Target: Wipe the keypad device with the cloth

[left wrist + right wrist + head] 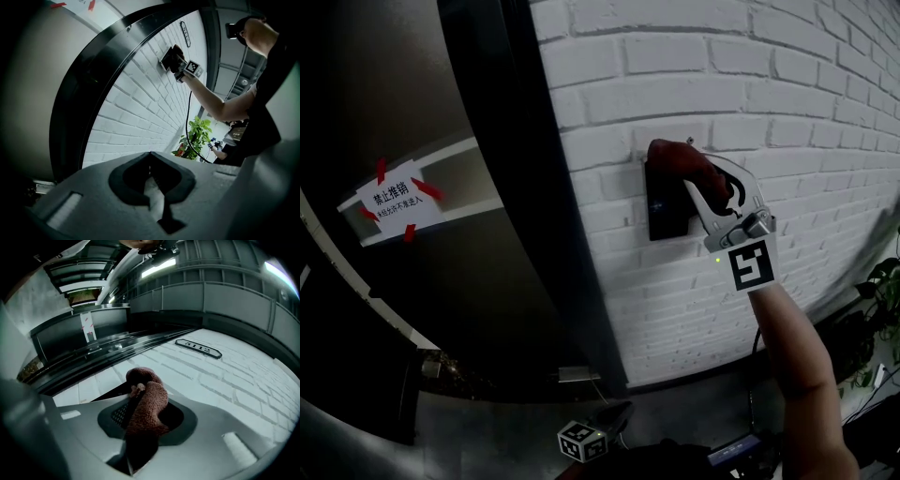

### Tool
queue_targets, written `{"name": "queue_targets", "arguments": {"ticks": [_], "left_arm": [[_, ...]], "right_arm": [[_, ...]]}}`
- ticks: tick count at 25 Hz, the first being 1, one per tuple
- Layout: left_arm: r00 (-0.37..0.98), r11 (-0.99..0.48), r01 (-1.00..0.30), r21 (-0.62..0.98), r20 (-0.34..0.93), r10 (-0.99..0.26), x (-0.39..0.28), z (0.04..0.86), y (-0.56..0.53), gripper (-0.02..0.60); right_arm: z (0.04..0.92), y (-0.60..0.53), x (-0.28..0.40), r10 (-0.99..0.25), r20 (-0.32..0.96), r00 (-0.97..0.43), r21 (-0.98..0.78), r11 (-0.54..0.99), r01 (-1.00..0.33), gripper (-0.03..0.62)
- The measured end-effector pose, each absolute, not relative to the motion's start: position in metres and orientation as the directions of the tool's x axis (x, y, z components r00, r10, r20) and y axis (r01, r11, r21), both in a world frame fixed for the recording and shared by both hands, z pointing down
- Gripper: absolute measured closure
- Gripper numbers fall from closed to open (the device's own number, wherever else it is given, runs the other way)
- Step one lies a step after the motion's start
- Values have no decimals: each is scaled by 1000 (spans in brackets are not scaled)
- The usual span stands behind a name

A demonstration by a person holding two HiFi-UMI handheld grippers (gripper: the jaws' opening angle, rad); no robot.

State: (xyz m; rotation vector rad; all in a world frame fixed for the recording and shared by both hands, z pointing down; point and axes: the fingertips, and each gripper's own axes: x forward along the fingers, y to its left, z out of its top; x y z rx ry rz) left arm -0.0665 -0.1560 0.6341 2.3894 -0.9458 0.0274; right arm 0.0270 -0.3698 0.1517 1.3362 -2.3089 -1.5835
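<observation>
A black keypad device (pixel 664 214) hangs on the white brick wall (pixel 787 94). My right gripper (pixel 677 167) is shut on a reddish-brown cloth (pixel 675 156) and holds it against the device's top. In the right gripper view the cloth (pixel 147 404) bulges out between the jaws, with the device's dark edge (pixel 112 393) just behind it. My left gripper (pixel 609 417) hangs low by the floor, away from the wall, shut with nothing in it (pixel 150 157). From there the device (pixel 165 59) and the right gripper (pixel 180 65) show high on the wall.
A dark door frame (pixel 534 187) runs left of the brick wall. Beyond it is a door bearing a paper sign (pixel 394 202) taped in red. A potted plant (pixel 194 136) and a cable (pixel 188 122) are at the wall's right. A number plate (pixel 198 348) is higher up.
</observation>
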Motion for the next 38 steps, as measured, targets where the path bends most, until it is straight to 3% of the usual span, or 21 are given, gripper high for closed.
{"name": "queue_targets", "arguments": {"ticks": [3,6,13,15,19,25,27,29,34,38], "left_arm": [[751,-592,-636,495,221,-622,-67,637,-154,577],[746,-582,-640,501,223,-628,-71,636,-153,577],[746,-583,-642,498,231,-625,-71,639,-155,577],[746,-580,-642,501,236,-623,-72,639,-156,577],[745,-580,-643,501,230,-627,-74,637,-160,577],[747,-587,-639,497,219,-628,-75,635,-163,577],[742,-584,-643,496,214,-635,-76,637,-165,577],[737,-578,-648,496,217,-640,-79,639,-165,577],[735,-576,-652,494,224,-640,-80,638,-163,577],[738,-579,-649,494,224,-636,-74,633,-161,577]], "right_arm": [[177,-377,46,-666,-448,-596,606,264,-750,494],[218,-396,64,-732,-391,-558,377,425,-823,493],[294,-397,53,-794,-210,-571,418,454,-786,497],[295,-382,45,-806,-196,-558,580,363,-729,496],[297,-363,12,-809,-178,-560,859,150,-489,491],[314,-361,-41,-794,-148,-589,989,-105,-107,491],[305,-361,-49,-773,-146,-617,988,-140,-57,491],[280,-359,-47,-747,-163,-645,986,-111,-121,487],[174,-364,-18,-693,-323,-644,900,-15,-435,488],[144,-368,11,-690,-388,-611,833,20,-552,488]]}}
